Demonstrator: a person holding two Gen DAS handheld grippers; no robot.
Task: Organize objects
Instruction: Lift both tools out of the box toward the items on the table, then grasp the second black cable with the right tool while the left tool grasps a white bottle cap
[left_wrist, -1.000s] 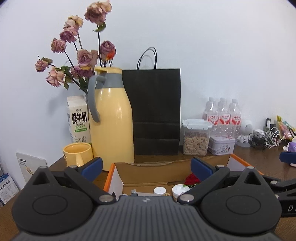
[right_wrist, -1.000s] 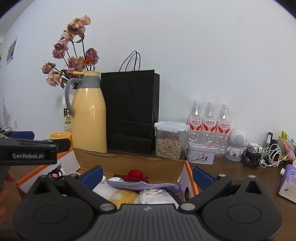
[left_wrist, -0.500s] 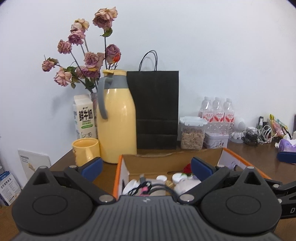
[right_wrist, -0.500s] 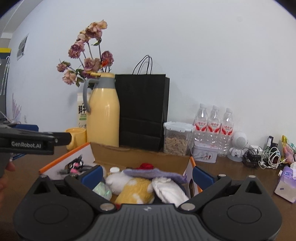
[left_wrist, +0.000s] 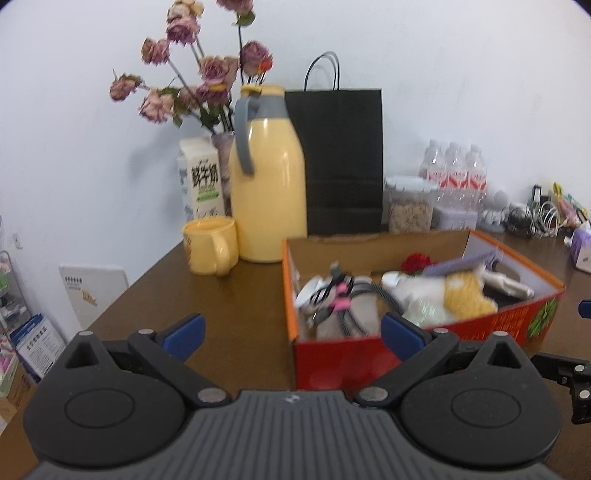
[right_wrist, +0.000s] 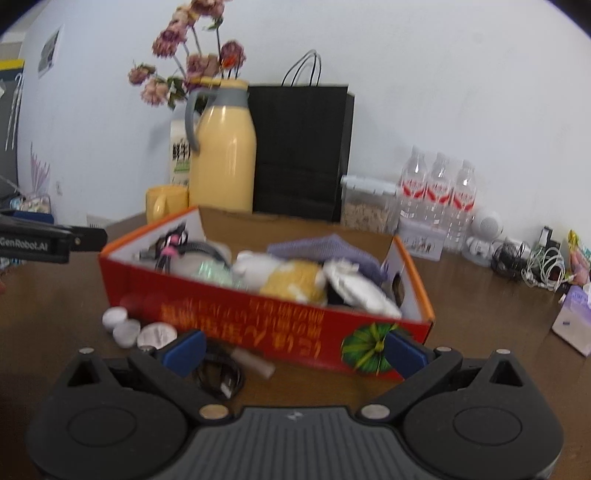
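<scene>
A red cardboard box (left_wrist: 340, 365) (right_wrist: 258, 314) with an orange rim sits on the brown table, filled with a black cable tied in pink (left_wrist: 338, 295), a white and yellow plush (right_wrist: 280, 275), a purple cloth (right_wrist: 325, 247) and a white pouch (right_wrist: 354, 288). In front of the box lie three small white caps (right_wrist: 127, 326), a coiled black cable (right_wrist: 219, 378) and a short tube (right_wrist: 253, 362). My left gripper (left_wrist: 291, 334) is open just before the box's left end, holding nothing. My right gripper (right_wrist: 293, 349) is open over the loose items, nothing between its fingers.
Behind the box stand a yellow thermos jug (left_wrist: 267, 192), a yellow mug (left_wrist: 210, 245), a milk carton (left_wrist: 201, 182), dried roses (left_wrist: 201, 74), a black paper bag (left_wrist: 338, 158), a cereal jar (right_wrist: 365, 203) and three water bottles (right_wrist: 436, 195). Cables (right_wrist: 535, 262) and a tissue pack (right_wrist: 572, 319) lie at the right.
Both grippers have pulled back and up from over the box. The box's red front wall and the loose caps and cable in front of it have come into view.
</scene>
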